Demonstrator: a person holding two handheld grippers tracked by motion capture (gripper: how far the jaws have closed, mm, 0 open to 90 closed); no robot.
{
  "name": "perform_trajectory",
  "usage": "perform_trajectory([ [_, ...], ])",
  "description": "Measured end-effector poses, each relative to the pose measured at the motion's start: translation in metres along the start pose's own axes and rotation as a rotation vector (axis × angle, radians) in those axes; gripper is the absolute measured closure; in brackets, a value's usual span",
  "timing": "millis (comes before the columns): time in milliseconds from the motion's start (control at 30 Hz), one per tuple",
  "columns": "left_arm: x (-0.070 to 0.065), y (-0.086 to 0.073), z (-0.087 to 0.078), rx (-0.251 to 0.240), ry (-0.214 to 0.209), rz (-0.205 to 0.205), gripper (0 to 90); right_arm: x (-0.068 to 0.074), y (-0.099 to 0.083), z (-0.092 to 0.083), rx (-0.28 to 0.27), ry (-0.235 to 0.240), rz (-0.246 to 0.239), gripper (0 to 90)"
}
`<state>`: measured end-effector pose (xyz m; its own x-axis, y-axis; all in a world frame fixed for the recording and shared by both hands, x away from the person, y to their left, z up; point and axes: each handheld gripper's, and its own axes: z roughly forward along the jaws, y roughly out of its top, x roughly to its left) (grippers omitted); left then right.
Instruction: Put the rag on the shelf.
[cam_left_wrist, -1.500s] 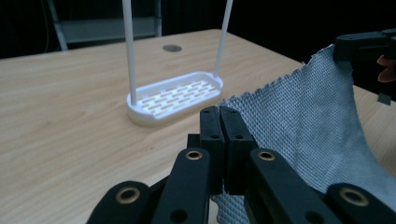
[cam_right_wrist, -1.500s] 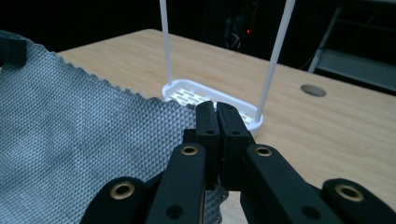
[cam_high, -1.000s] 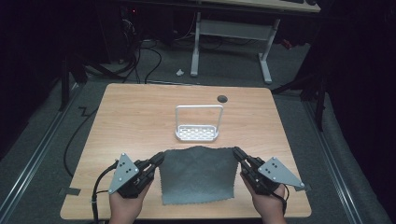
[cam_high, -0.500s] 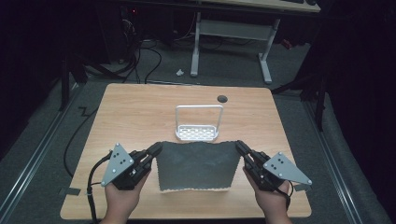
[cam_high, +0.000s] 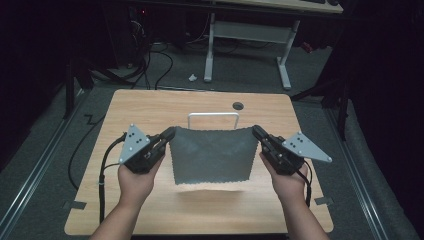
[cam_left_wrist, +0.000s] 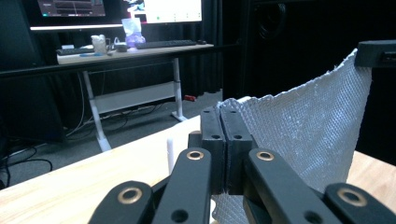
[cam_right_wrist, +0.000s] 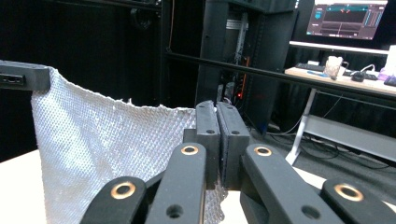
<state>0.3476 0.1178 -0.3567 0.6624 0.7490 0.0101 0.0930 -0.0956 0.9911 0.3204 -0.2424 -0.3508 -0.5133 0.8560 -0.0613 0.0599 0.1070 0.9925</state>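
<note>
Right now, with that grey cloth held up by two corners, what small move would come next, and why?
Probably carry the grey cloth a little forward, toward the white rack. The left gripper and the right gripper each pinch a top corner, the cloth hangs free above the table, and the rack stands just behind it.

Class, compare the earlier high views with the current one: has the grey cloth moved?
Yes. The grey cloth has been lifted off the table; held by its top corners, it now hangs in front of the white rack.
</note>
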Motion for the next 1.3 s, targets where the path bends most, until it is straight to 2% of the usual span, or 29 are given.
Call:
perform_trajectory([
  [67, 0.002, 0.003, 0.004, 0.004, 0.005, 0.003, 89.2, -0.005, 0.004, 0.006, -0.004, -0.004, 0.012, 89.5],
  [100, 0.008, 0.009, 0.011, 0.008, 0.003, -0.013, 89.2, -0.008, 0.007, 0.009, -0.004, -0.008, 0.025, 89.5],
  [167, 0.01, 0.014, 0.018, 0.012, 0.028, 0.018, 89.2, -0.012, 0.011, 0.014, -0.009, -0.011, 0.034, 89.5],
  [233, 0.011, 0.017, 0.021, 0.008, 0.033, 0.02, 89.2, -0.014, 0.014, 0.017, -0.01, -0.014, 0.034, 89.5],
  [267, 0.014, 0.023, 0.028, 0.013, 0.05, 0.038, 89.2, -0.018, 0.018, 0.024, -0.006, -0.022, 0.038, 89.5],
  [467, 0.031, 0.036, 0.05, 0.02, 0.077, 0.04, 89.2, -0.031, 0.027, 0.046, 0.005, -0.042, 0.054, 89.5],
  [567, 0.041, 0.042, 0.062, 0.027, 0.097, 0.047, 89.2, -0.038, 0.031, 0.059, 0.004, -0.044, 0.077, 89.5],
  [667, 0.048, 0.045, 0.074, 0.046, 0.116, 0.058, 89.2, -0.044, 0.032, 0.073, 0.015, -0.053, 0.078, 89.5],
  [767, 0.053, 0.046, 0.082, 0.054, 0.122, 0.047, 89.2, -0.049, 0.032, 0.082, 0.019, -0.064, 0.074, 89.5],
  [867, 0.064, 0.042, 0.099, 0.089, 0.131, 0.032, 89.1, -0.061, 0.028, 0.103, 0.046, -0.07, 0.109, 89.5],
  [1000, 0.07, 0.03, 0.118, 0.16, 0.136, 0.038, 89.1, -0.074, 0.021, 0.121, 0.082, -0.078, 0.122, 89.5],
  [1033, 0.07, 0.03, 0.118, 0.16, 0.136, 0.038, 89.1, -0.076, 0.019, 0.126, 0.095, -0.081, 0.116, 89.5],
  [1067, 0.074, 0.021, 0.127, 0.203, 0.131, 0.044, 89.1, -0.078, 0.017, 0.13, 0.111, -0.082, 0.118, 89.5],
  [1133, 0.079, 0.01, 0.133, 0.234, 0.091, 0.021, 89.1, -0.081, 0.011, 0.138, 0.146, -0.094, 0.093, 89.5],
  [1267, 0.083, -0.014, 0.141, 0.297, 0.066, -0.021, 89.1, -0.084, -0.006, 0.149, 0.209, -0.098, 0.057, 89.4],
  [1300, 0.083, -0.014, 0.141, 0.297, 0.066, -0.021, 89.1, -0.084, -0.006, 0.149, 0.209, -0.098, 0.057, 89.4],
])
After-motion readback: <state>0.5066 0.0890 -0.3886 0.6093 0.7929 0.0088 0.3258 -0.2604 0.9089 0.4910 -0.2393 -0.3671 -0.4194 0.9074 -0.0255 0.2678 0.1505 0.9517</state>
